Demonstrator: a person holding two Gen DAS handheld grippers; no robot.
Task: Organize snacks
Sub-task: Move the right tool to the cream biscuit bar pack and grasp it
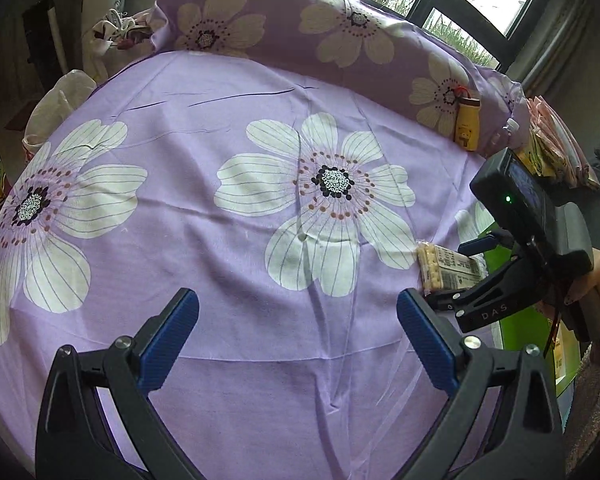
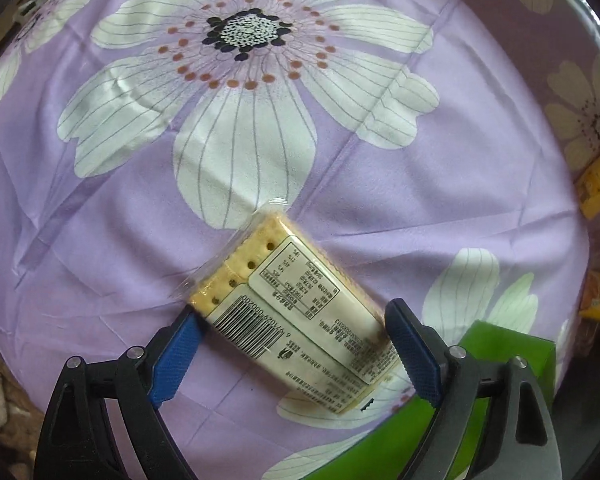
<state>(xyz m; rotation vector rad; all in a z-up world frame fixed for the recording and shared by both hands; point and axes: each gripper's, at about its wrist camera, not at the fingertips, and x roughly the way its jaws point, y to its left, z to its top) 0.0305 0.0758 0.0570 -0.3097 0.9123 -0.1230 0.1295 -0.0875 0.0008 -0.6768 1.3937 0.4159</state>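
Observation:
A clear-wrapped pack of crackers [image 2: 296, 304] with a white barcode label lies flat on the purple flowered sheet [image 2: 420, 184]. My right gripper [image 2: 294, 312] points down over it, one blue pad at each long side. The jaws stand wide and the pads do not seem to press the pack. In the left wrist view the same pack [image 1: 448, 270] sits at the right, under the right gripper [image 1: 456, 276]. My left gripper [image 1: 298, 300] hovers open over bare sheet [image 1: 220, 100], with nothing between its fingers.
A small yellow bottle [image 1: 469, 124] leans on the flowered bolster [image 1: 340, 28] at the back right. Snack bags [image 1: 552, 148] pile beyond it. A green box [image 2: 500, 344] stands at the bed's near right edge. A white plastic bag [image 1: 56, 104] sits at the left.

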